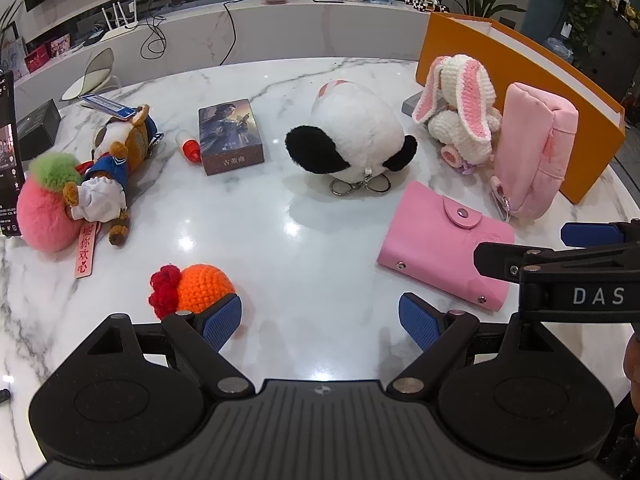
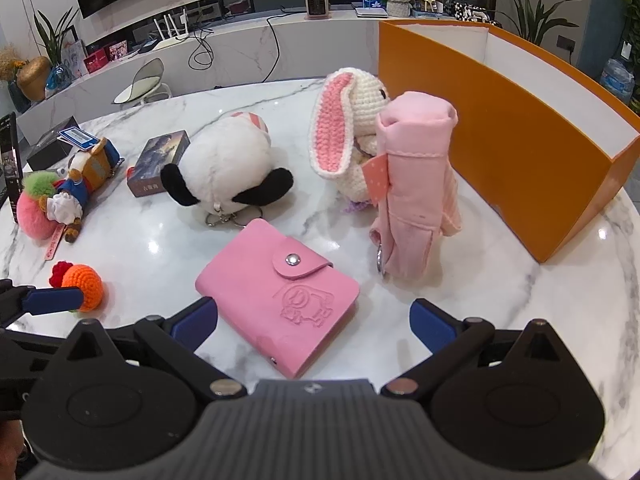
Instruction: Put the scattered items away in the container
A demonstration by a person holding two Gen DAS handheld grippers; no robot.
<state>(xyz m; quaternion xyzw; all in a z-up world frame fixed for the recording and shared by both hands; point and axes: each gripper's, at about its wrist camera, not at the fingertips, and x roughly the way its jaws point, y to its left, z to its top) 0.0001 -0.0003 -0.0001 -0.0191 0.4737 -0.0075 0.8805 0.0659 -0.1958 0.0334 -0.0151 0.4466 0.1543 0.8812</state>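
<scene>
An orange open box (image 1: 520, 80) (image 2: 520, 152) stands at the table's right. Scattered on the marble lie a pink snap wallet (image 1: 440, 244) (image 2: 276, 292), a pink pouch (image 1: 536, 148) (image 2: 416, 188), a crocheted rabbit (image 1: 460, 108) (image 2: 352, 132), a white and black plush (image 1: 352, 128) (image 2: 224, 168), a card box (image 1: 230, 136) (image 2: 160, 164), a crocheted orange (image 1: 200, 288) (image 2: 84, 280), a bear doll (image 1: 116, 152) (image 2: 80, 184) and a pink pompom (image 1: 44, 208). My left gripper (image 1: 320, 318) is open, its left pad beside the crocheted orange. My right gripper (image 2: 314, 326) is open with its fingers either side of the wallet's near end.
A small red-capped bottle (image 1: 190, 146) lies beside the card box. A black box (image 1: 36, 128) and a dark upright phone-like panel (image 1: 8, 152) stand at the left edge. A chair (image 1: 94, 74) and a cluttered counter (image 1: 320, 4) lie beyond the table.
</scene>
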